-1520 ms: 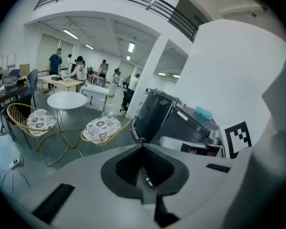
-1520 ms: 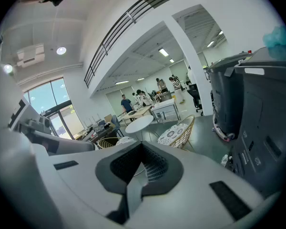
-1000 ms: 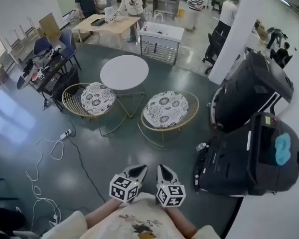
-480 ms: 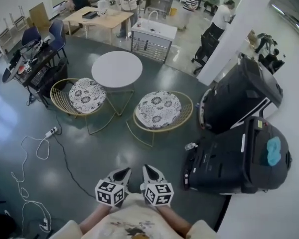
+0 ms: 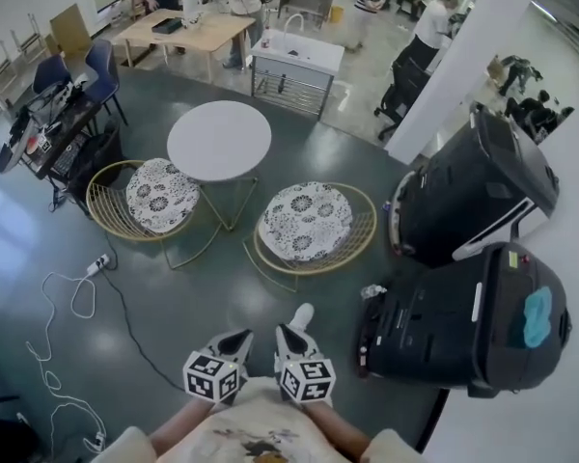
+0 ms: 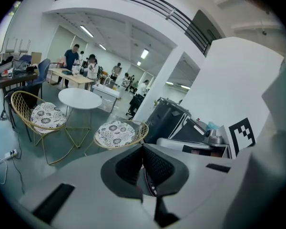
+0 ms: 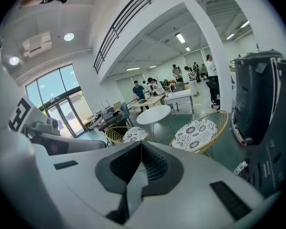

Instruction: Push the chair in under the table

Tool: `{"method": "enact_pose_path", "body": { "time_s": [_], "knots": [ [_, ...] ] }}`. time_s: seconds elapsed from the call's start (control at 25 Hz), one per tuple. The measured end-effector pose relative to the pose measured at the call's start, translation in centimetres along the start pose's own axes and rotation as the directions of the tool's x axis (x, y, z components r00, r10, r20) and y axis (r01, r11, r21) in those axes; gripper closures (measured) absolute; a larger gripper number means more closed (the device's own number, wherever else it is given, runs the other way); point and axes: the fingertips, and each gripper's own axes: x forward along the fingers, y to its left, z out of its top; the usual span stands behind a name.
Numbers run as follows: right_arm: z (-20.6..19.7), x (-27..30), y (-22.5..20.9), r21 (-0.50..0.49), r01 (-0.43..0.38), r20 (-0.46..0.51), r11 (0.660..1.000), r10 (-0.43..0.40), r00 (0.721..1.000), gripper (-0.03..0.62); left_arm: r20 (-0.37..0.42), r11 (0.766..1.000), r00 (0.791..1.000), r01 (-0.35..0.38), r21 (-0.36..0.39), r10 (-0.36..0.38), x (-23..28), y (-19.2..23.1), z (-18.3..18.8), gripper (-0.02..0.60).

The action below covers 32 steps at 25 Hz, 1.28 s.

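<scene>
A round white table stands on the dark green floor, with two gold wire chairs by it. The nearer chair has a patterned cushion and sits at the table's right front; the other chair is at its left. My left gripper and right gripper are held side by side close to my body, both shut and empty, well short of the nearer chair. The nearer chair shows above the shut jaws in the left gripper view, and the chair and table show in the right gripper view.
Two big black machines stand along the white wall at the right. A white cable and power strip lie on the floor at the left. A cluttered desk and several people around wooden tables are at the back. A white shoe steps ahead.
I have walked closer to the chairs and table; they sit nearer in the head view. Both grippers stayed shut and together. A foot has come into view in front of them.
</scene>
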Motion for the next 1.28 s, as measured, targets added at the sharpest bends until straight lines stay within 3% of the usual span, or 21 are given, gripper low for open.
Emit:
{"method": "enact_pose_path", "body": {
  "time_s": [0.24,0.52,0.8,1.12,1.28],
  "knots": [
    [6.9,2.5,-11.1,0.098,0.045,0.018,0.994,-0.047,0.999,0.586,-0.03,0.998,0.999,0.029,0.05,-0.028,10.5,-3.4,7.4,0.572],
    [15.9,6.1,-22.4,0.078,0.059,0.088,0.995,-0.066,0.994,0.586,-0.043,0.984,0.997,0.071,0.165,-0.064,23.2,-6.2,15.2,0.572],
    [14.3,7.5,-28.4,0.147,0.11,-0.02,0.983,-0.109,0.994,0.586,-0.1,0.978,0.994,0.063,0.199,-0.044,29.0,-6.0,15.6,0.572],
    [12.2,9.5,-33.8,0.328,0.239,-0.112,0.914,-0.214,0.97,0.585,-0.184,0.969,0.981,0.1,0.224,-0.059,32.5,-2.2,14.7,0.572],
    [11.3,9.4,-36.4,0.396,0.285,-0.142,0.873,-0.249,0.958,0.584,-0.235,0.946,0.968,0.16,0.283,-0.094,34.4,-2.9,13.4,0.571]
  ]
}}
